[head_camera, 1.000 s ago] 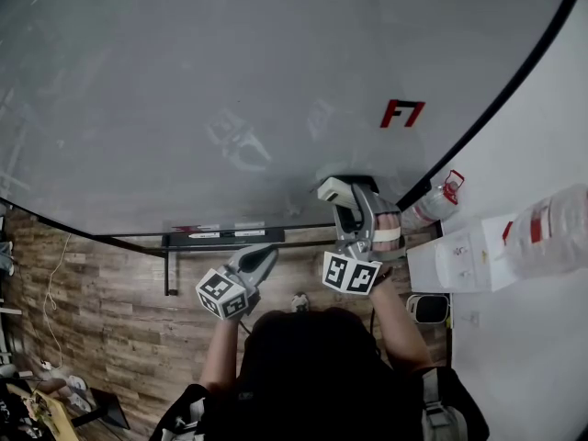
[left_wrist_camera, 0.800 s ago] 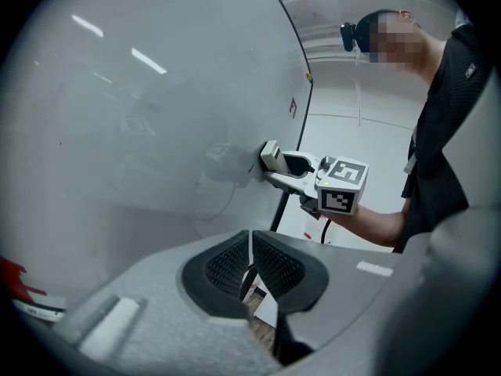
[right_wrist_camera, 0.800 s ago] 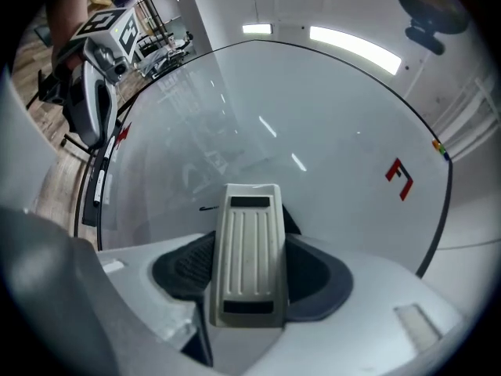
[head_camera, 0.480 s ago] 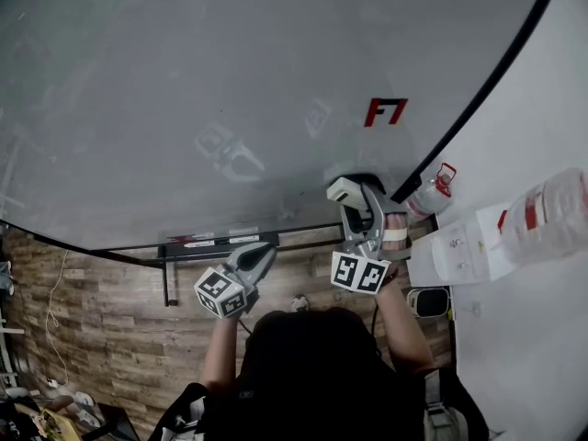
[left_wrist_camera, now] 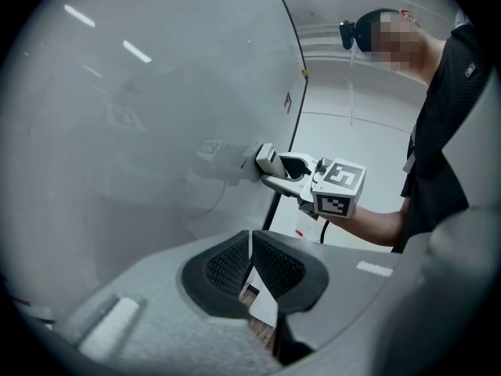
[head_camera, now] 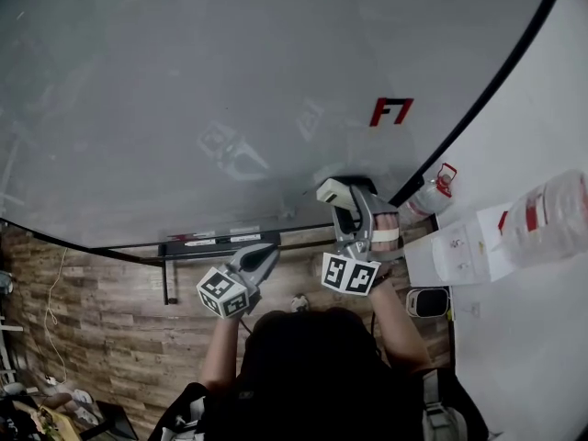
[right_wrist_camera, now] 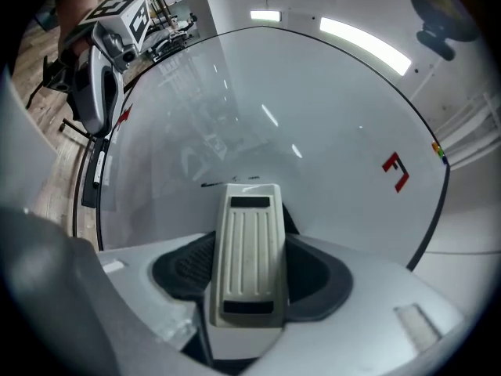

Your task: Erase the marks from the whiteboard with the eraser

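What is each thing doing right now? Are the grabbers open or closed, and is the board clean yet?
left gripper: shut, holding nothing.
right gripper: shut on the eraser.
eraser: gripped, its face against the whiteboard.
whiteboard: not clean yet.
red mark: not erased, apart from the eraser.

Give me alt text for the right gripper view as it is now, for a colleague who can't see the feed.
The right gripper is shut on a white ribbed plastic eraser, pointed at the glossy white whiteboard. A red angular mark sits at right, faint black marks just past the eraser.
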A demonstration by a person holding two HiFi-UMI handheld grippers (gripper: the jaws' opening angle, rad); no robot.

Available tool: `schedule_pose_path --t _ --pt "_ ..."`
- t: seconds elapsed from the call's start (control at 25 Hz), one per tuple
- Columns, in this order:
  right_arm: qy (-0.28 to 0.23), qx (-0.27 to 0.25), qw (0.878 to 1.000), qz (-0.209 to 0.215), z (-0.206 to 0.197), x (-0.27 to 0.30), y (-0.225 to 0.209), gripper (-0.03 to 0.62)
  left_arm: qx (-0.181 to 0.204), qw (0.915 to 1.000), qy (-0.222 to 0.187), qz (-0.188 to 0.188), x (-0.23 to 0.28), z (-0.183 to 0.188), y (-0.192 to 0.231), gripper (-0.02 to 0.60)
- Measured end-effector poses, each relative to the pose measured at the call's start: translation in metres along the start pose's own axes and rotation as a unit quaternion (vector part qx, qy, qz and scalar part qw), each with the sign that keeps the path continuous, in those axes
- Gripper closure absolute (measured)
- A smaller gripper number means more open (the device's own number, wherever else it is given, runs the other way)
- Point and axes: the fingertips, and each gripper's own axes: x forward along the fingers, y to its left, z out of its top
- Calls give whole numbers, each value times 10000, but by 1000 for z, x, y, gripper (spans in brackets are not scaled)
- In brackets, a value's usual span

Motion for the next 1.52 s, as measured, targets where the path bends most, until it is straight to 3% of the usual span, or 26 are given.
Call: schedule_pose_path --t 0.28,0.44,0.84,1.08,1.24,1.52 --pt "-392 -257 9983 357 46 6 41 344 -109 9994 -38 330 -30 -7 12 557" --pt "-383 -506 9973 356 49 8 55 344 -172 9989 -21 436 -41 -14 17 558" --pt "81 -688 9974 -175 5 2 17 344 -122 9995 -43 272 -36 -9 21 557" --pt "375 -838 9956 -183 -23 0 20 344 -72 10000 29 36 -19 -7 16 557" --pt "329 -1214 9916 -297 -12 3 30 344 -84 9999 76 30 -18 -10 15 558" --pt "-242 -1090 9937 34 42 11 66 343 -163 9995 76 260 -31 -16 22 558"
